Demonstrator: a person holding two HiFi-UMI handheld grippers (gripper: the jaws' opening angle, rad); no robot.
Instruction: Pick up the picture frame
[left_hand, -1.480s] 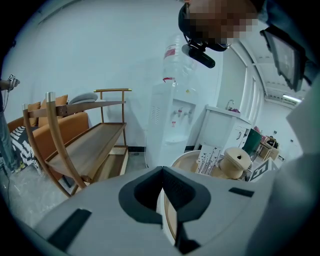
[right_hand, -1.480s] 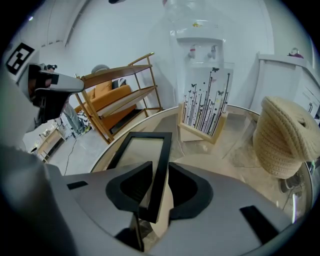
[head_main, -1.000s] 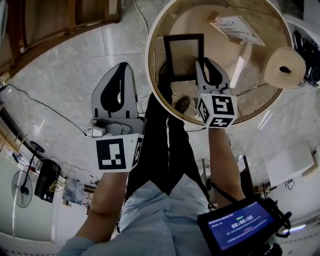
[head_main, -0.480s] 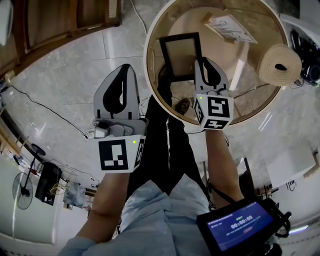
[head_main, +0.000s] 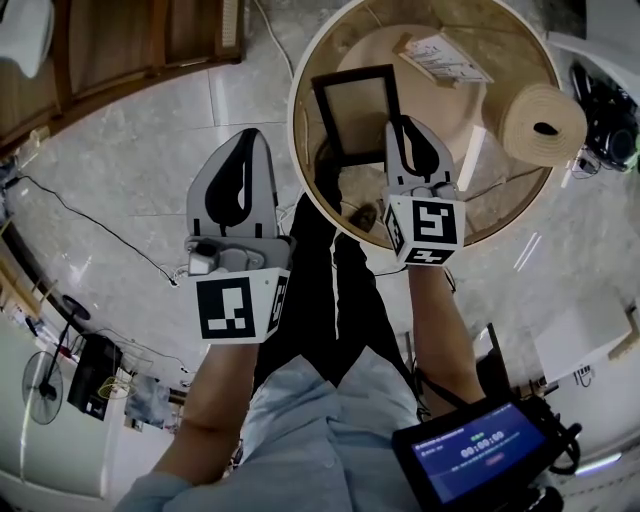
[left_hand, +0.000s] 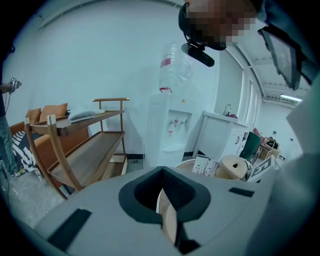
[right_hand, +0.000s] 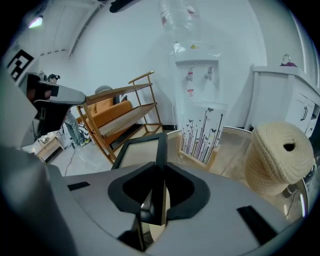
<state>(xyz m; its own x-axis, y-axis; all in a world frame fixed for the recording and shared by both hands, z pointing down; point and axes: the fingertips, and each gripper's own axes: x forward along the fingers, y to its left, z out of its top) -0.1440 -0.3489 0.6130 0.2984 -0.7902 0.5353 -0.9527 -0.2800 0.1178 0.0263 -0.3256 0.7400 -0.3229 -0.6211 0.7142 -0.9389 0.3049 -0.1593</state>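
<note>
Now, over the round tabletop (head_main: 470, 200), the picture frame (head_main: 357, 108) sits slightly further out and more skewed than a second ago, which suggests the lift is under way. The right claw (head_main: 408, 135) is clamped on the frame's right edge, while the left claw (head_main: 240, 150), closed on nothing, hangs beside the tabletop over the floor.
</note>
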